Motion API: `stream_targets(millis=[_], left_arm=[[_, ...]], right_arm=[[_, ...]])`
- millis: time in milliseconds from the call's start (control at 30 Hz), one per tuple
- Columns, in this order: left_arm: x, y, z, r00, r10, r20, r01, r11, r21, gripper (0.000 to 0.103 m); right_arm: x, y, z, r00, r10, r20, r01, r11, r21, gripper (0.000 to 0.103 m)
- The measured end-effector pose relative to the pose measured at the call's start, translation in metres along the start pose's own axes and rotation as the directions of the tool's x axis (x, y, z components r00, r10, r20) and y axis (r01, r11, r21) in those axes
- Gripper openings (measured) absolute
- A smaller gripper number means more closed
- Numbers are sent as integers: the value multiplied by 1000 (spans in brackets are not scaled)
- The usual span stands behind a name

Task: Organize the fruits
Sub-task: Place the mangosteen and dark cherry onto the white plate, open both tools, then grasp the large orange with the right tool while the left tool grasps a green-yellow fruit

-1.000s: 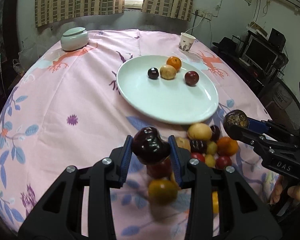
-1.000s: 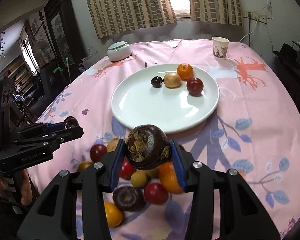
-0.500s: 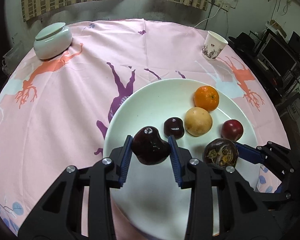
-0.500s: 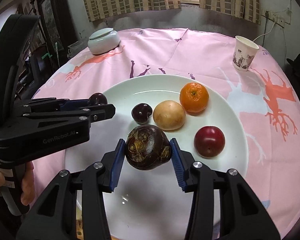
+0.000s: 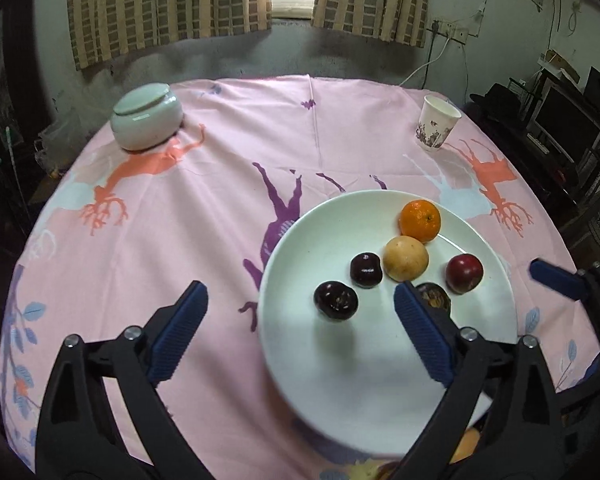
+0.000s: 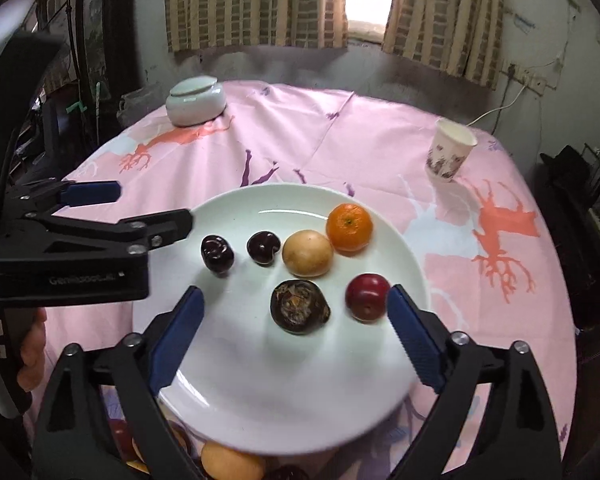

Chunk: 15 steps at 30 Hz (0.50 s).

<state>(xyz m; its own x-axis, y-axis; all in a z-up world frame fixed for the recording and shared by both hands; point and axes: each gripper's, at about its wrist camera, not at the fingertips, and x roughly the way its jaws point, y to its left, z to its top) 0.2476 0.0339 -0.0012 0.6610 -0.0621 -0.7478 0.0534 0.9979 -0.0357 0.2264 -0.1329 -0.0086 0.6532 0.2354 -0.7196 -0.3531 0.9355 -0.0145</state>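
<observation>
Resting on white plate (image 6: pixel 236 396), 6 fruits (image 6: pixel 307 258)

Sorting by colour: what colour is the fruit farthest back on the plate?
Orange; clearest in the right wrist view.

Lidded jar (image 5: pixel 147 117) far left — paper cup (image 5: pixel 437 128) far right.

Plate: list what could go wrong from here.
1. The dark plum and mottled fruit lie loose on the smooth white plate; they may roll.
2. The right gripper, jaws opening, nearly touches the red plum; pulling back could nudge it.
3. The left gripper is close by; they might collide.
</observation>
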Motion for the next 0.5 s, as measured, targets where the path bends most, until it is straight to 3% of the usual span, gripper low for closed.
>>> stream_targets(millis=[100,200,333,500], left_arm=[[-42,-6,-33,998,40,49,-42,998,49,101],[-66,-13,-78,998,31,53,-35,996,77,101],[-85,-13,-138,999,-17,51,15,999,40,101],[-89,-15,-186,999,-35,-1,35,998,44,101]], right_arm=[[-45,2,-30,993,-71,90,73,997,-12,102],[-77,10,-74,987,-133,92,135,991,-12,102],[-102,22,-129,983,-171,66,172,985,-8,102],[-99,11,-161,998,-63,-24,66,993,100,102]])
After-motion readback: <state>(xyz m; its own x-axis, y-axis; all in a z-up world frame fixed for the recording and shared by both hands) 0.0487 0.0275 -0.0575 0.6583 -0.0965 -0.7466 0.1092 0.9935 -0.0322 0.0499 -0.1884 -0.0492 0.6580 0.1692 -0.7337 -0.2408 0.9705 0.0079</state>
